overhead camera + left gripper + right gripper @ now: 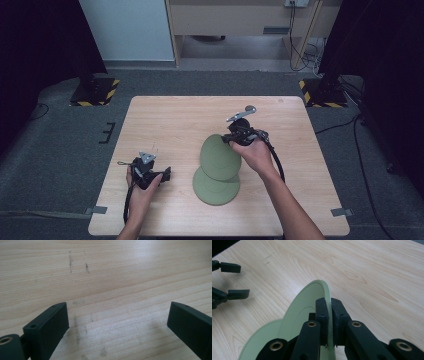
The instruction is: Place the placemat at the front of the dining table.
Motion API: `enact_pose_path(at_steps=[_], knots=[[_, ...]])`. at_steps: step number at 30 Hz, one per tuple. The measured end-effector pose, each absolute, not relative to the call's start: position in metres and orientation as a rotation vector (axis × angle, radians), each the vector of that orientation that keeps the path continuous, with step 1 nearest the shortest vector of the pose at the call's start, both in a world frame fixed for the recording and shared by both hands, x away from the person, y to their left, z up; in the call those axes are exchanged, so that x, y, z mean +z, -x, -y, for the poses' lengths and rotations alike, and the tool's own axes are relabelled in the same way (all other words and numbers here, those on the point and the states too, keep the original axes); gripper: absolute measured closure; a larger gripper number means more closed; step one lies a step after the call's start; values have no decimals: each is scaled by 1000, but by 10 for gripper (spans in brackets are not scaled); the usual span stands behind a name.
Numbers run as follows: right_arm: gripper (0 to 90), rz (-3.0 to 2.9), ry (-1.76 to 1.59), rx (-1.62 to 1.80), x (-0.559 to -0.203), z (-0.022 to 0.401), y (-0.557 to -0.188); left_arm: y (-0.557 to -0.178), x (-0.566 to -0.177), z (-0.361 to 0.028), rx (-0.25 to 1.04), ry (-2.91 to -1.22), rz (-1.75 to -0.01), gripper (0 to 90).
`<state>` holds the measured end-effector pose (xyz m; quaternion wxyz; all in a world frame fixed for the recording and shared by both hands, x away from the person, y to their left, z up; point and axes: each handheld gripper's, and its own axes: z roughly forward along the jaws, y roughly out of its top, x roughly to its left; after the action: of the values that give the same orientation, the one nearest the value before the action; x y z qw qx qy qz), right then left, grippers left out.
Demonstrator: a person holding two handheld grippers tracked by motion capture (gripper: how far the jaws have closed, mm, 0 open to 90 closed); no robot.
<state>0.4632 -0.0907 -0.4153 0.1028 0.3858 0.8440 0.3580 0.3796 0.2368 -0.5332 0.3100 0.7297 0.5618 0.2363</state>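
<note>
A green plate (312, 300) is tilted up on edge, its rim pinched between the two black jaws of the right gripper (329, 312). The jaws stand narrow, closed onto the rim from either side, one against the plate's face and one against its back. In the high view the same plate (219, 157) leans away from the gripper (239, 136), its lower edge resting on or just above a second green plate (216, 186) that lies flat on the table (165, 120) below it. Whether the two plates touch cannot be told. Gripping by the rim lets the plate be lifted clear of the one beneath, so it appears to be in the middle of being raised from, or lowered onto, the flat plate.

The right hand (257, 152) wraps the gripper body from behind, with a cable trailing back along the forearm.

Well apart from the plates, toward the person's left, the left gripper (167, 173) rests low over the bare wood, held by the left hand (142, 187). Its own view shows its jaws spread wide with nothing between them, only scuffed wood grain (117, 302) underneath. It seems to be waiting, kept out of the way while the right gripper handles the plate alone.
</note>
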Motion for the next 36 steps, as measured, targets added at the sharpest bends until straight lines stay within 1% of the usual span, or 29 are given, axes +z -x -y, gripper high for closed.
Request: enact_pose_path(at_steps=[5, 26, 36], knots=[[857, -2482, -1149, 1069, -411, 95, -468, -382, -536, -235, 619, -1950, -1486, 26], [857, -2480, -1183, 1059, -409, 103, -501, -383, -536, -235, 608, -1952, -1485, 14], [857, -2461, -1183, 1059, -398, 103, -509, -383, -537, -234, 605, -1954, -1485, 6]])
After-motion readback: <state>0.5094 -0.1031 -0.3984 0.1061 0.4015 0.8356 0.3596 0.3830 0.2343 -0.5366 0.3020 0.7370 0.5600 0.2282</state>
